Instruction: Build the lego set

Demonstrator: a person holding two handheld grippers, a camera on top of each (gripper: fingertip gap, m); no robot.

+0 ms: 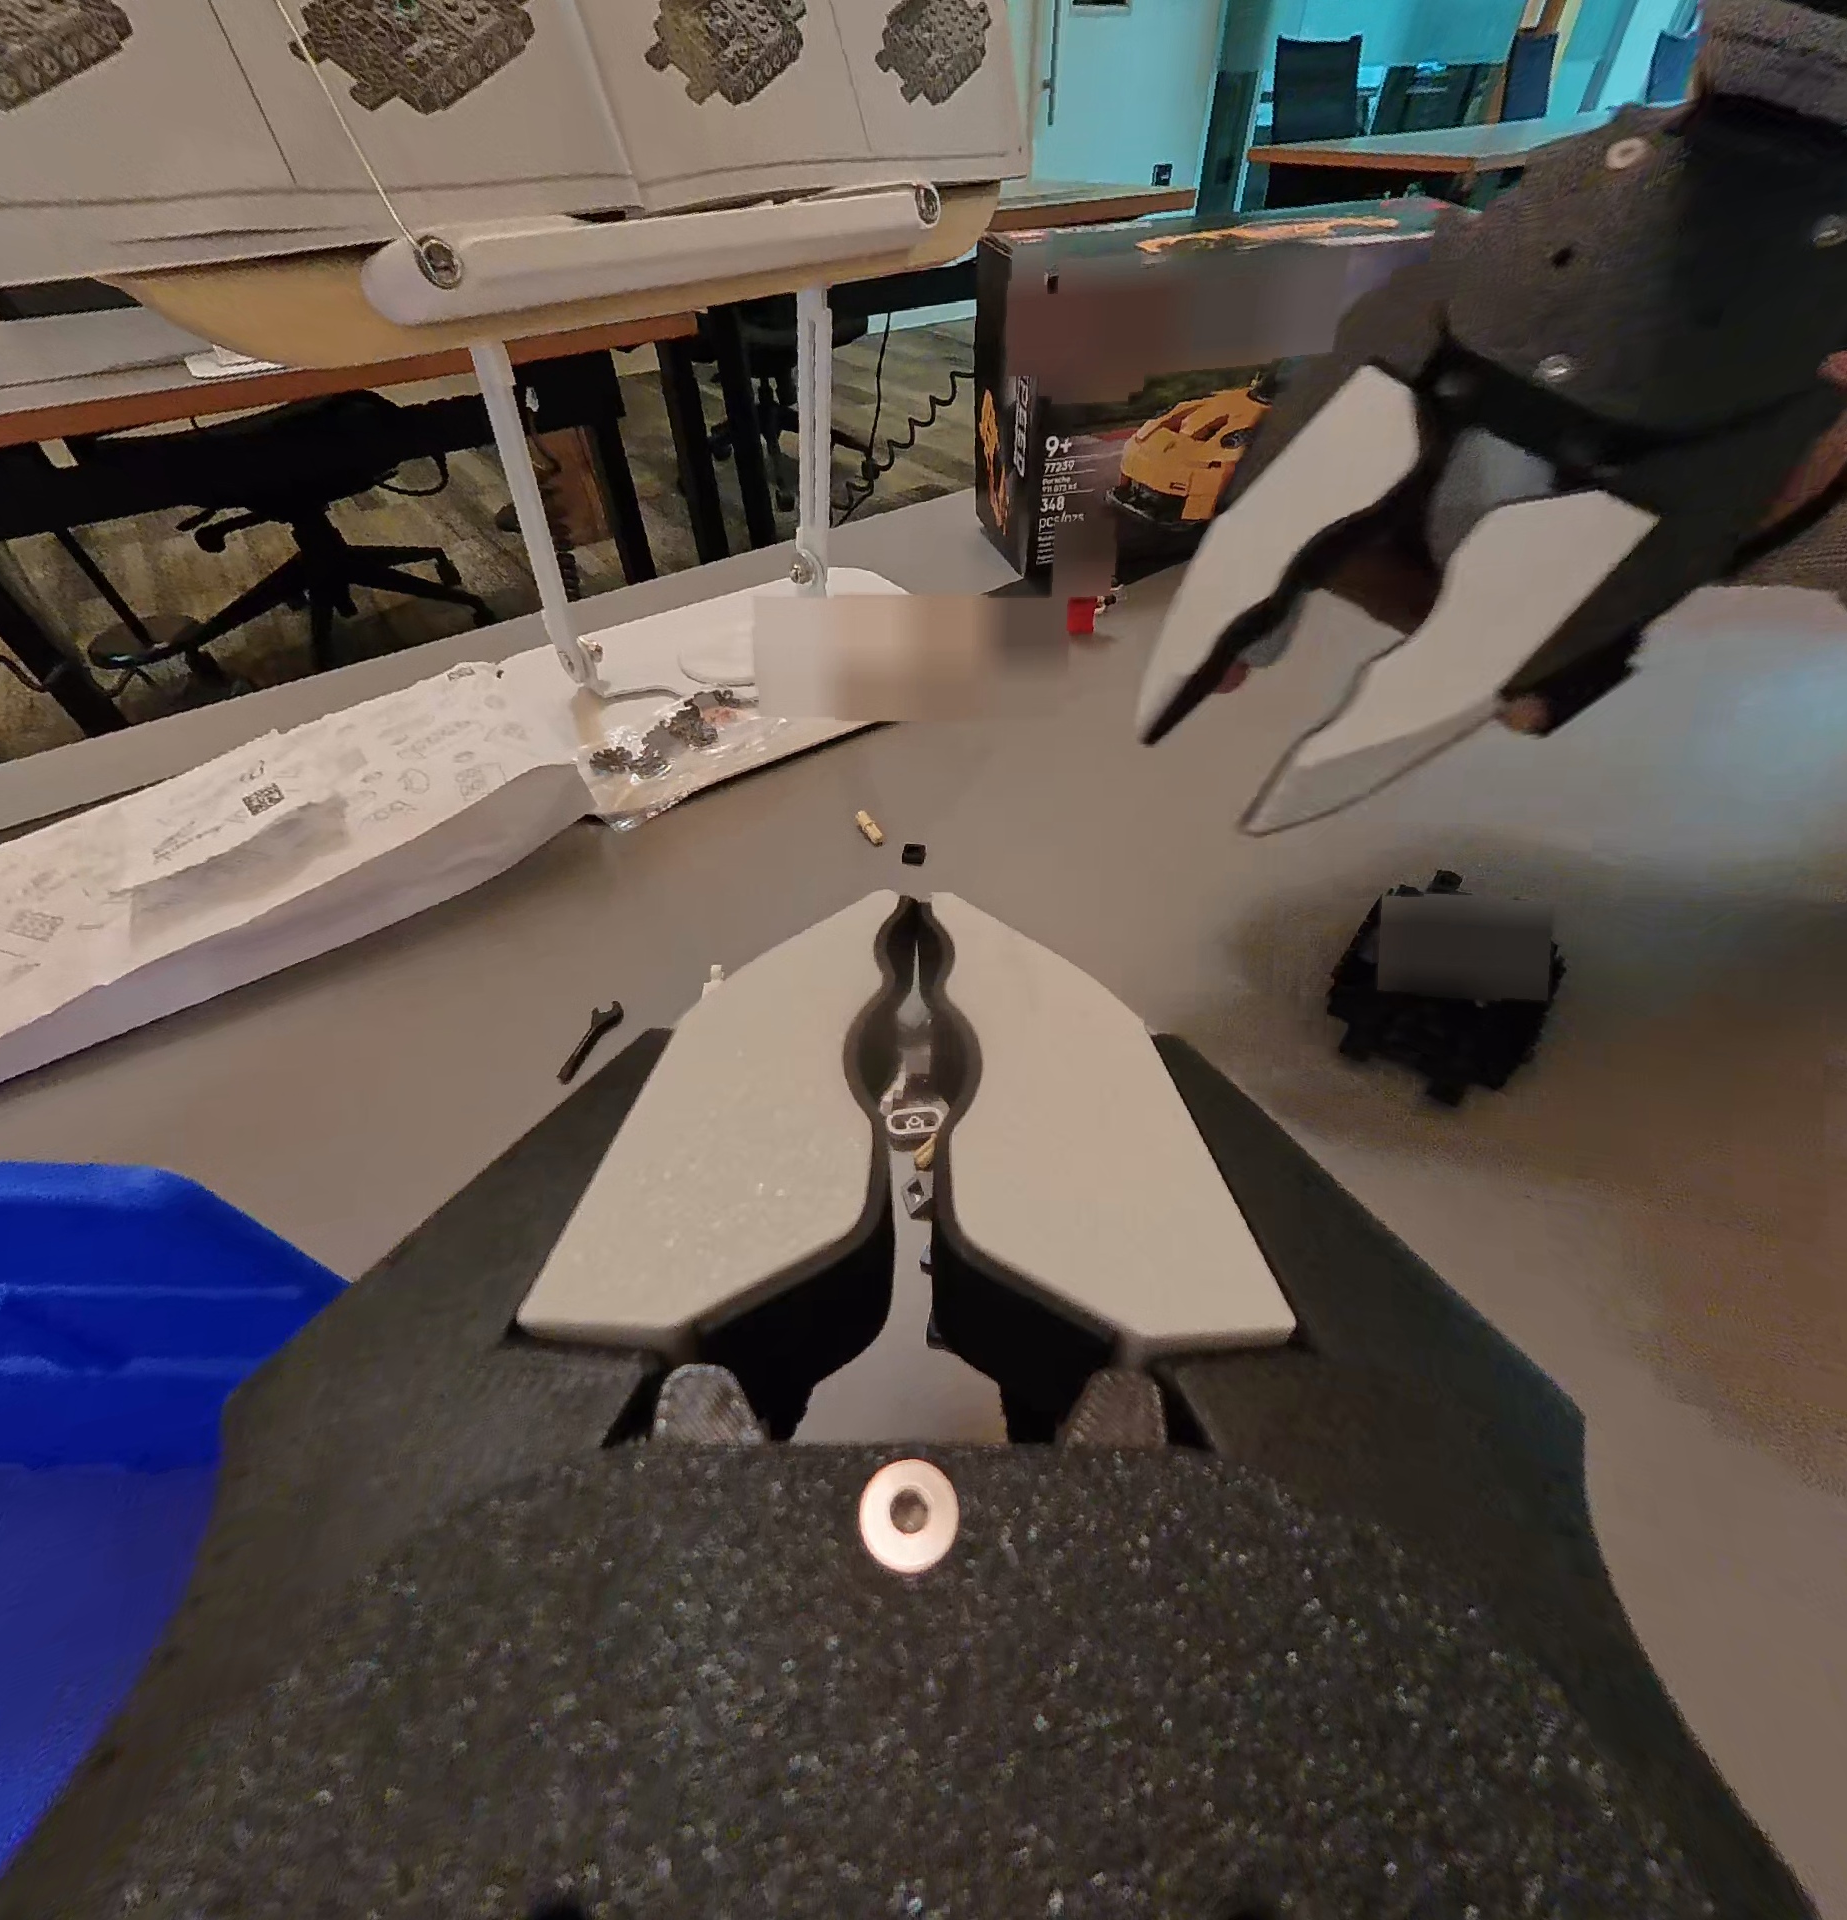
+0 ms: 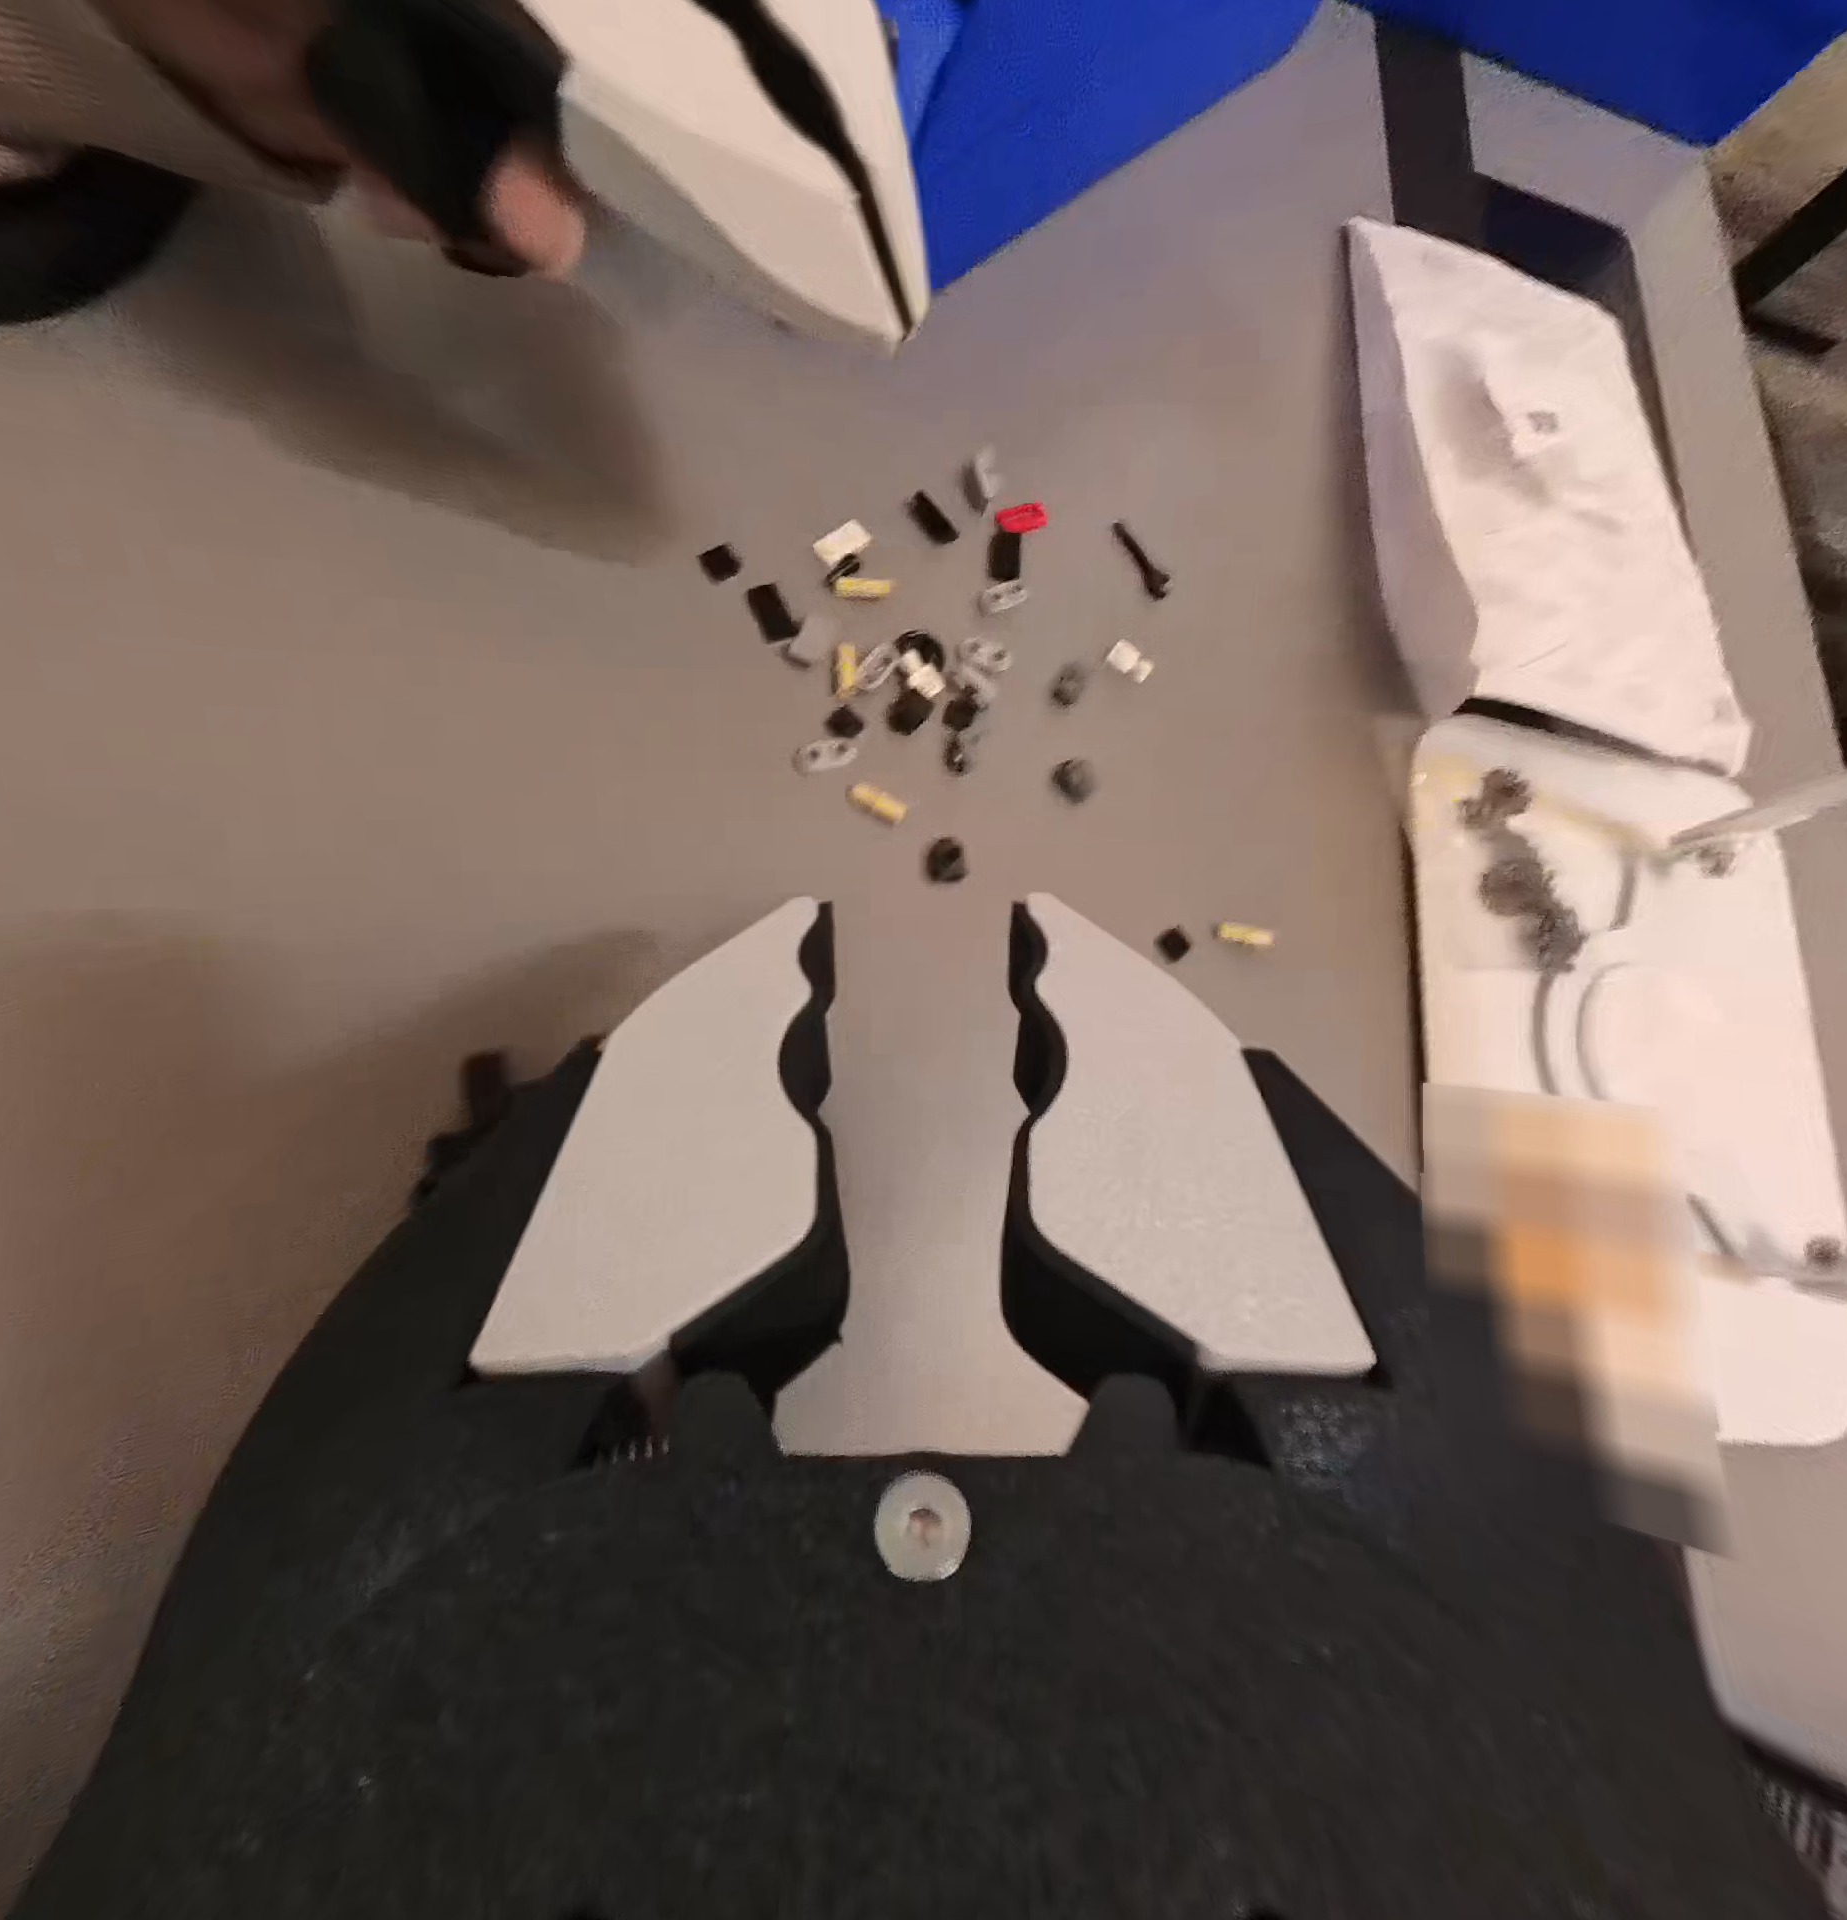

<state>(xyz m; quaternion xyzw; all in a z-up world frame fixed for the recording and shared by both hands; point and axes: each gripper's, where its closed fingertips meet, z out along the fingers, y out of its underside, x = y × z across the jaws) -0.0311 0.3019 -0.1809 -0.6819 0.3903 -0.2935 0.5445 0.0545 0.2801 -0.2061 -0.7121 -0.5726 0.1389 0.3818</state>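
The left hand-held gripper (image 1: 914, 904) is pressed together above the grey desk (image 1: 1002, 790); the right hand-held gripper (image 2: 921, 914) is spread, empty. Small loose black, white, tan and red lego pieces (image 2: 919, 665) lie just ahead of the right one; a printed black cardboard set box picturing a yellow car (image 1: 1095, 436) stands beyond the left.

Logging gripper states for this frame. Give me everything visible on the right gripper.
The right gripper has two pale grey, flat-faced fingers with wavy black inner edges, mounted on a black textured body with a silver screw at its centre. Its jaws stand open and hold nothing; bare grey table shows between them. It points down at the scattered small Lego pieces, touching none. In the left wrist view it hangs above the table, tips down, near the black part-built model.
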